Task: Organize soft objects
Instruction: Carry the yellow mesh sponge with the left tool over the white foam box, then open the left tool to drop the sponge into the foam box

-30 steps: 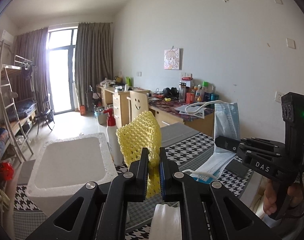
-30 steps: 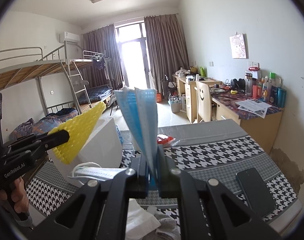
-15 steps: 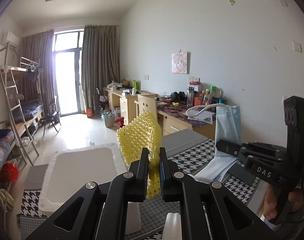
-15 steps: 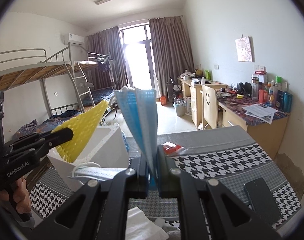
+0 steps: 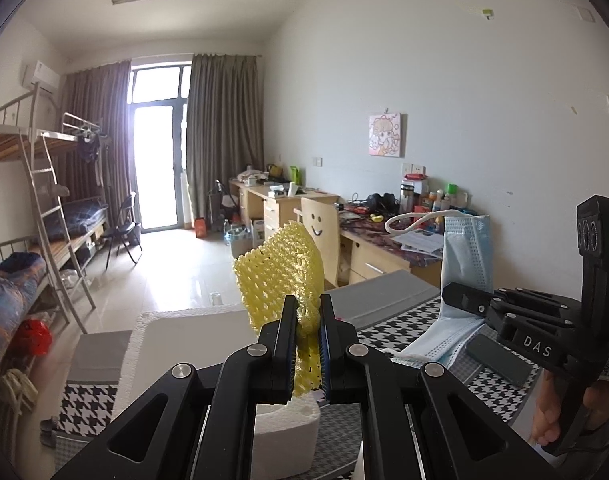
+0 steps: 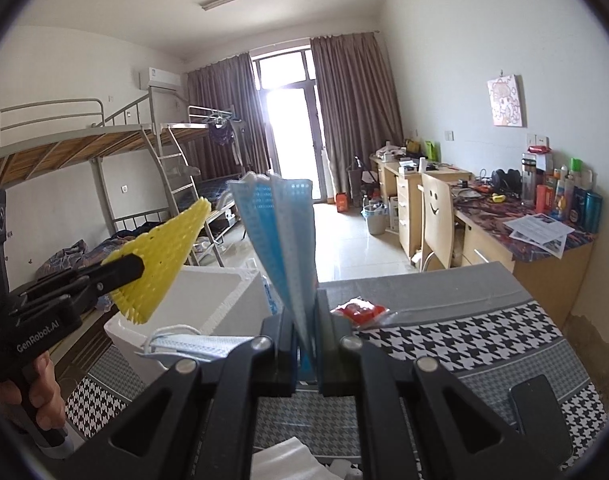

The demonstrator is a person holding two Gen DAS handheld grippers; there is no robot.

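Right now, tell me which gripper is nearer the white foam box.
Left. The left gripper holds the yellow foam net over the white foam box; the right gripper holds the blue face mask beside it.

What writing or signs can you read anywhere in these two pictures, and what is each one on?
"DAS": on the side of the right gripper, which pinches a blue face mask.
"GenRobot.AI": on the side of the left gripper, which pinches a yellow foam net.
A drawn smiley face, no words: on the wooden chair back.
Bottle labels, desk papers and the wall picture: too small to read.
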